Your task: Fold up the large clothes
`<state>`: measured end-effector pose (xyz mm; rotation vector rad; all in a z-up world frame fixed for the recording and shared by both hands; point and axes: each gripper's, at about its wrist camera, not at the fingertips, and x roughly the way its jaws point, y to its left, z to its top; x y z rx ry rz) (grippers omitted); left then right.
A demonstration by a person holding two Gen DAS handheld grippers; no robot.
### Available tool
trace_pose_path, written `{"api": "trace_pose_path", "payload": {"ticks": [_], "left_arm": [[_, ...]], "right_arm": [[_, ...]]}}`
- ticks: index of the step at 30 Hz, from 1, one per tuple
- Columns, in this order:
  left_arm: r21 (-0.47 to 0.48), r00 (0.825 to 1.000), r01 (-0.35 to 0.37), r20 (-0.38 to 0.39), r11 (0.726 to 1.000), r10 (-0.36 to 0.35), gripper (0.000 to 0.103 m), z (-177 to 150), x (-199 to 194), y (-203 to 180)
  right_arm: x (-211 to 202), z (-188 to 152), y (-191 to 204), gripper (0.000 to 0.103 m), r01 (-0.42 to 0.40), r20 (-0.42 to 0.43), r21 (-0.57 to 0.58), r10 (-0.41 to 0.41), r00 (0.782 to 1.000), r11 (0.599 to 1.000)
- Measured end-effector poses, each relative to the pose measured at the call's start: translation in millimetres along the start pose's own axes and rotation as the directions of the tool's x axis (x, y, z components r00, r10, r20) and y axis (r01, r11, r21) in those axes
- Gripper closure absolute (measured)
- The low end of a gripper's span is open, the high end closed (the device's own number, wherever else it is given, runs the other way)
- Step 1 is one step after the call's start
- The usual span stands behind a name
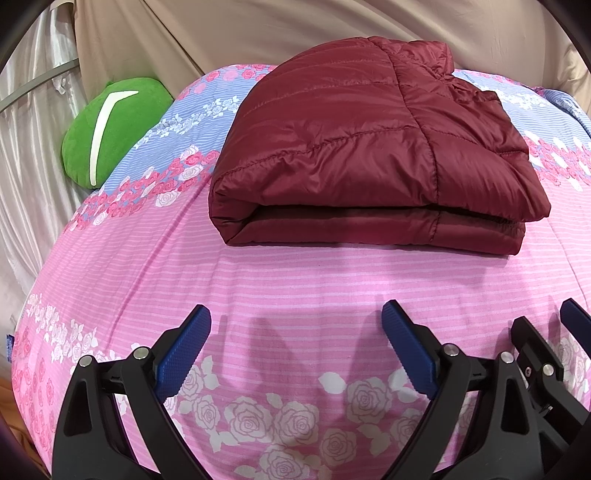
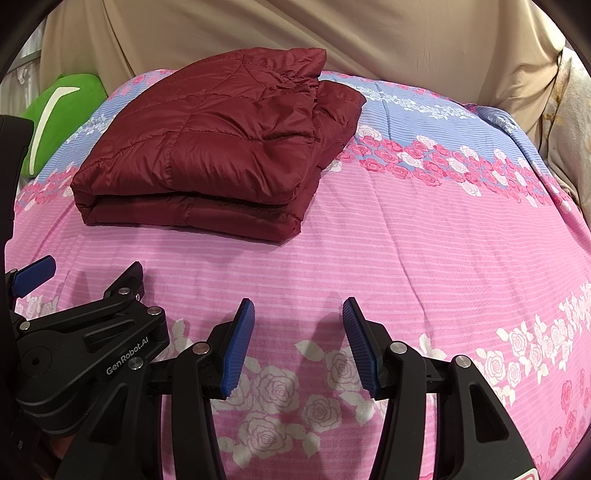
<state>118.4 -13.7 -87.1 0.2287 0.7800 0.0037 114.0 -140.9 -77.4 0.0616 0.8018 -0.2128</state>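
From the left wrist camera, the left gripper [image 1: 295,325] hovers over the near part of a bed [image 1: 295,280] covered in a pink-striped, rose-printed sheet, its blue-padded fingers [image 1: 184,350] spread wide with nothing between them. Further up the bed lies a dark red quilted jacket [image 1: 369,155], folded into a thick rectangular bundle with its stacked edges facing the camera. A green cushion [image 1: 110,129] sits at the bed's far left edge against pale draped fabric [image 1: 295,33]. The right gripper's black frame and one blue fingertip show at the lower right. From the right wrist camera, the right gripper [image 2: 298,325] is likewise above the bare sheet, its fingers [image 2: 238,347] parted about halfway and empty. The folded jacket [image 2: 207,147] rests to the upper left, well apart from both grippers, with the cushion [image 2: 62,110] beyond it, and the left gripper [image 2: 85,284] is just beside at the lower left.
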Motion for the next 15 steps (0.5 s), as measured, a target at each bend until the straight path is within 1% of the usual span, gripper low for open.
{"api": "trace_pose_path", "payload": {"ticks": [5,7,15], "left_arm": [[0.002,1.000,-0.001,0.002,1.000,0.001,0.013,-0.1,-0.6,0.7],[0.003,1.000,-0.001,0.004,1.000,0.001,0.016,-0.2,-1.9,1.7],[0.004,1.000,-0.002,0.004,1.000,0.002,0.017,-0.5,-2.1,2.8]], "right_arm": [[0.0,-0.1,0.6,0.053,0.001,0.000,0.000,-0.001,1.000,1.000],[-0.1,0.0,0.4,0.053,0.004,0.000,-0.001,-0.004,1.000,1.000],[-1.3,-0.3,2.7,0.054,0.006,0.001,-0.003,-0.006,1.000,1.000]]}}
